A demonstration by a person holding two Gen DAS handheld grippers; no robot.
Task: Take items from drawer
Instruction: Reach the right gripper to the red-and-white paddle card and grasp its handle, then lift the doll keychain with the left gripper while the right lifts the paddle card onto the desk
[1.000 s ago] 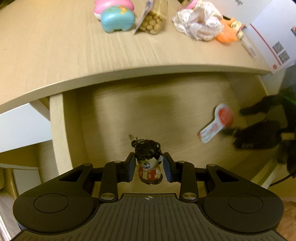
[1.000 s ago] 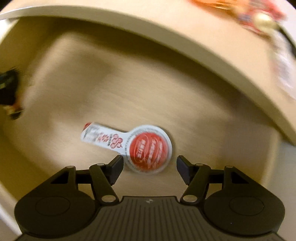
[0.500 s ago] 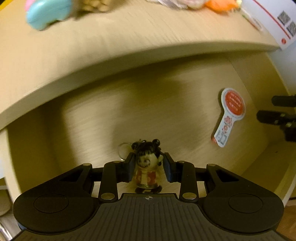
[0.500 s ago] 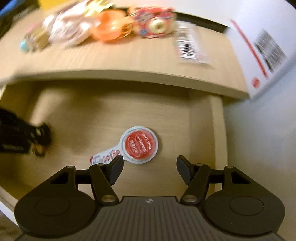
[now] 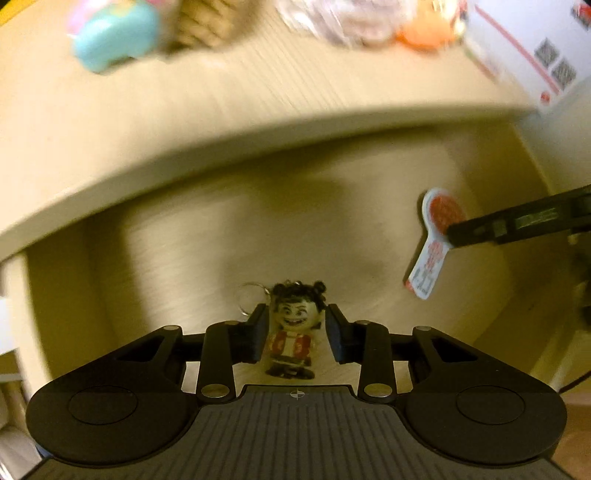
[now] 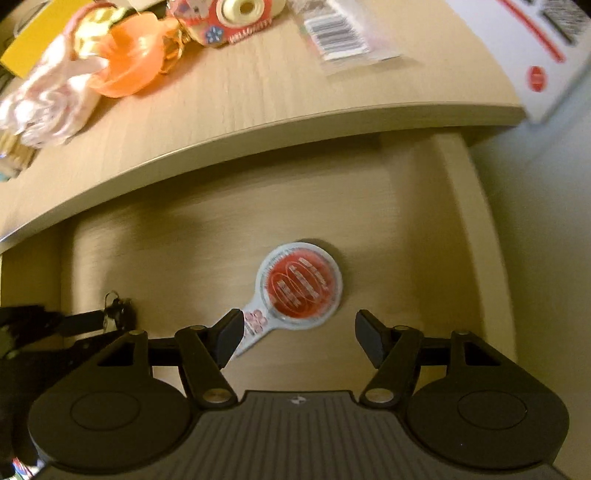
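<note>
The drawer [image 5: 229,236] is pulled out below the tabletop [image 5: 258,92], and both grippers point down into it.

The left gripper [image 5: 295,336] has its fingers [image 5: 258,336] on either side of a small figure [image 5: 293,332] with dark hair and a red-and-white top, a key ring at its head. The left pad looks to touch the figure; a thin gap shows at the right pad, so a firm grip cannot be told. The figure's feet are at the drawer floor, near the front and towards the left side.

The right gripper [image 6: 295,338] is held wide apart with nothing between its fingers [image 6: 231,338]. A flat tag [image 6: 299,288], a red disc in a white rim with a printed white tail, lies on the drawer floor just ahead of them; the left fingertip overlaps the tail in the picture, though contact cannot be told. In the left view one right finger crosses in front of the tag [image 5: 439,229], which lies towards the drawer's right side, well apart from the figure.

On the tabletop lie blurred things: a blue toy [image 5: 114,37], an orange bowl [image 6: 129,59], a pink cloth [image 6: 51,107] and a barcoded packet [image 6: 340,33].
</note>
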